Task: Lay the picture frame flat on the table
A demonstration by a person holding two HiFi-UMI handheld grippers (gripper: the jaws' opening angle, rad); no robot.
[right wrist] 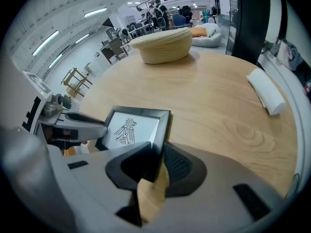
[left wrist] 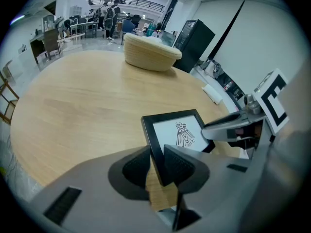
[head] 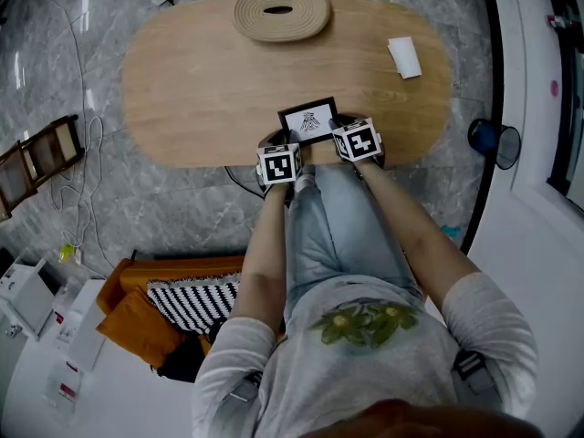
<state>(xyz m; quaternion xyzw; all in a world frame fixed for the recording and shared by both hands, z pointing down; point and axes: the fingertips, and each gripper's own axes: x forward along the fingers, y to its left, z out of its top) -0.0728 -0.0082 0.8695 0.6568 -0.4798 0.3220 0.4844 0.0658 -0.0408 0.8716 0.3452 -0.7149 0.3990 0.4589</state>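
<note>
Arms forward; left tool (left wrist: pixel 158 165), right tool (right wrist: pixel 159 162) angled steeply down, jaws clamping picture frame (left wrist: pixel 177 132) edges.

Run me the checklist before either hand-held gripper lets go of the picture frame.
1. Left hand-held gripper on the left edge of the picture frame: ok, the edge sits between its pads.
2. Right hand-held gripper on the right edge: ok, likewise.
3. Picture faces up: ok.
4. Frame flat on the table: cannot tell; it may be tilted.
5. Frame's near edge fully on the table: cannot tell; the grippers cover it.
6. Room around the frame: ok; the woven basket and white roll lie towards the far side.
</note>
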